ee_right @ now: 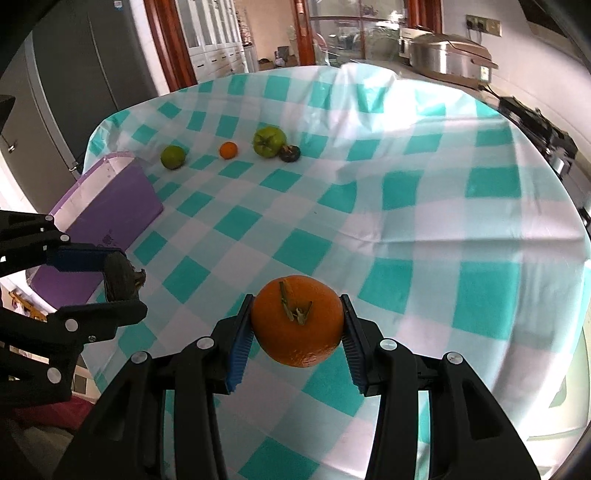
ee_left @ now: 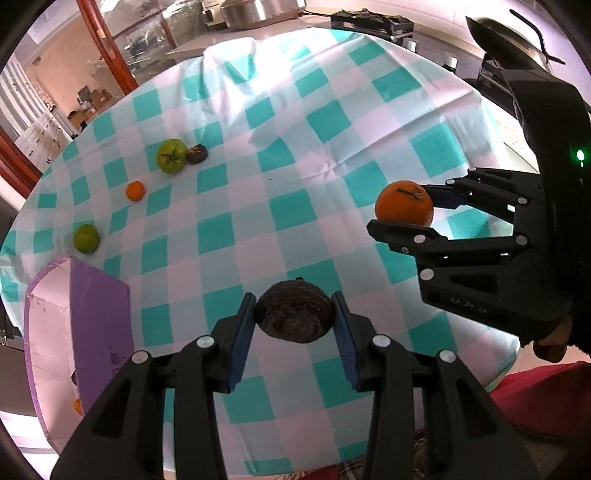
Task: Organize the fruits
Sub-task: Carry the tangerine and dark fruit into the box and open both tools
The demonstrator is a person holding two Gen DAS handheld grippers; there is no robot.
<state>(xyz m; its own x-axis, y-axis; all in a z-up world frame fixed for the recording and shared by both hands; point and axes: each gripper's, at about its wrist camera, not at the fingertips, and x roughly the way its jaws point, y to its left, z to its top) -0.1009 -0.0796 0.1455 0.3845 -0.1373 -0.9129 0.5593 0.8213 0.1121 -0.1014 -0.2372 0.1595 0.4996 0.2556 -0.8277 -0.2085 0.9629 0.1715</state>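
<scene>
My left gripper [ee_left: 294, 314] is shut on a dark brown wrinkled fruit [ee_left: 294, 312] and holds it above the checked tablecloth. It also shows in the right wrist view [ee_right: 122, 284] at the left, near the purple box [ee_right: 110, 210]. My right gripper [ee_right: 297, 325] is shut on a large orange [ee_right: 297, 325] with a dry stem; it also shows in the left wrist view [ee_left: 404, 203]. On the cloth lie a green tomato [ee_left: 171, 156], a small dark fruit [ee_left: 197, 153], a small orange [ee_left: 135, 191] and a green lime [ee_left: 86, 239].
The purple box [ee_left: 92, 317] stands open at the table's left edge, with something orange [ee_left: 77, 406] low inside. The table with the teal-and-white cloth [ee_right: 406, 206] has kitchen appliances [ee_right: 450, 55] behind it. A dark pan [ee_left: 509, 33] is at the far right.
</scene>
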